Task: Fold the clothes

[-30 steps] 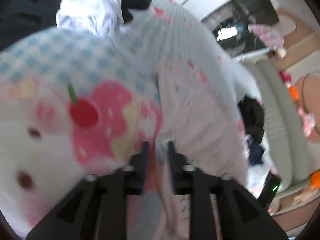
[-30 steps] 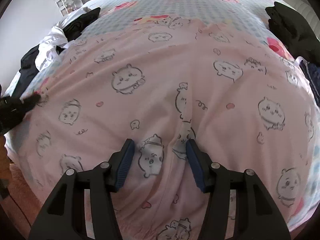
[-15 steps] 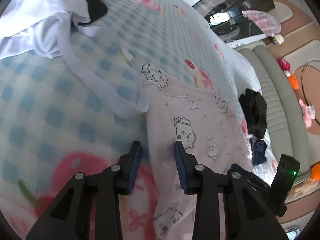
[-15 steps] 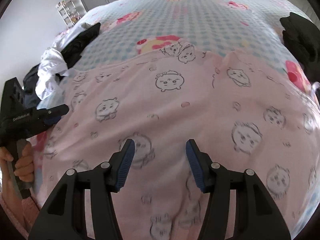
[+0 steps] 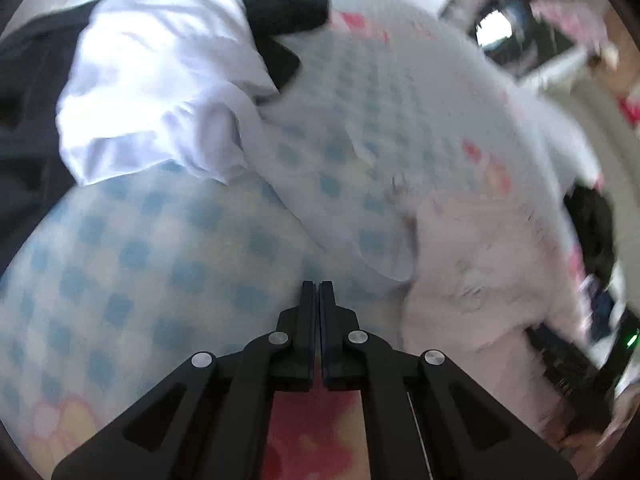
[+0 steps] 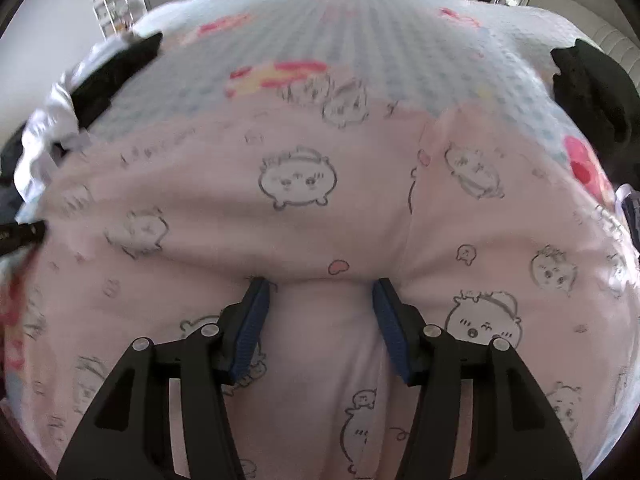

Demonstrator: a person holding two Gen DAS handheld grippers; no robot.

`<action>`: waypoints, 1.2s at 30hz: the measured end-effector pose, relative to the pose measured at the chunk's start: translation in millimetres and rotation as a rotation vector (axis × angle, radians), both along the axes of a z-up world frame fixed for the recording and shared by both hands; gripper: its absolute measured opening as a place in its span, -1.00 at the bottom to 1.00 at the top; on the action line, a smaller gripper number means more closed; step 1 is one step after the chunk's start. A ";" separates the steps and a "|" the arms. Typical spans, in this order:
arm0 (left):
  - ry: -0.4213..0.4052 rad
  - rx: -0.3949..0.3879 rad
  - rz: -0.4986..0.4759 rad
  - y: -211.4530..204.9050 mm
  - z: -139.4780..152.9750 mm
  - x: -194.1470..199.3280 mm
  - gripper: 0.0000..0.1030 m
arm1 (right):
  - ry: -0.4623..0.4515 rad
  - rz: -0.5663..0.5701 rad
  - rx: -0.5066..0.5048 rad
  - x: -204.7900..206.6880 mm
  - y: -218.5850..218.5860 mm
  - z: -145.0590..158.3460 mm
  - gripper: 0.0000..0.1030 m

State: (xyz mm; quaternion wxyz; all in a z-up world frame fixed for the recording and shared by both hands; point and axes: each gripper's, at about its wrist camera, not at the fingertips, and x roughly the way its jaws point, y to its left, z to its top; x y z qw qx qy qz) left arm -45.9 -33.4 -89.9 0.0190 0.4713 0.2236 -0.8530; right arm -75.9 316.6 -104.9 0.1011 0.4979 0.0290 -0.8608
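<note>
A pink garment (image 6: 320, 208) printed with small cartoon animals lies spread across the bed; in the left wrist view (image 5: 472, 280) it lies to the right, blurred. My right gripper (image 6: 320, 292) is open, its blue-padded fingers (image 6: 256, 320) pressing on the pink cloth either side of a raised fold. My left gripper (image 5: 318, 292) is shut and empty over the blue-checked bedspread (image 5: 160, 264), left of the garment's edge. Its tip also shows at the left edge of the right wrist view (image 6: 24, 232).
A white garment (image 5: 160, 92) and dark clothes (image 5: 280, 20) are piled at the bed's far left. Another black garment (image 6: 588, 88) lies at the right side. A grey ribbed sofa (image 6: 592, 12) stands beyond the bed, and a shelf (image 6: 116, 4) at the far wall.
My left gripper has closed and swung left off the pink garment onto the bedspread. My right gripper has moved forward, pushing up a fold of pink cloth between its fingers.
</note>
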 end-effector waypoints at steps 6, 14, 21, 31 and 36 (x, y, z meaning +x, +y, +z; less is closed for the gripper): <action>0.167 0.108 -0.283 58.2 25.3 21.0 -0.34 | 0.035 0.025 -0.101 16.6 5.1 25.8 0.07; 0.063 0.110 -0.167 28.8 14.8 0.2 -0.15 | 0.015 0.086 -0.081 -5.6 1.8 31.6 0.07; -0.082 0.238 -0.140 -4.0 -8.1 -76.2 -0.06 | 0.013 0.095 -0.058 -106.4 16.1 56.1 0.18; -0.110 0.303 -0.187 11.5 -22.5 -101.0 -0.88 | -0.201 0.156 -0.141 -176.9 0.9 -2.4 -0.33; 0.070 0.054 -0.208 21.2 16.6 -91.2 -0.89 | -0.094 0.216 -0.183 -171.7 -7.9 16.2 -0.81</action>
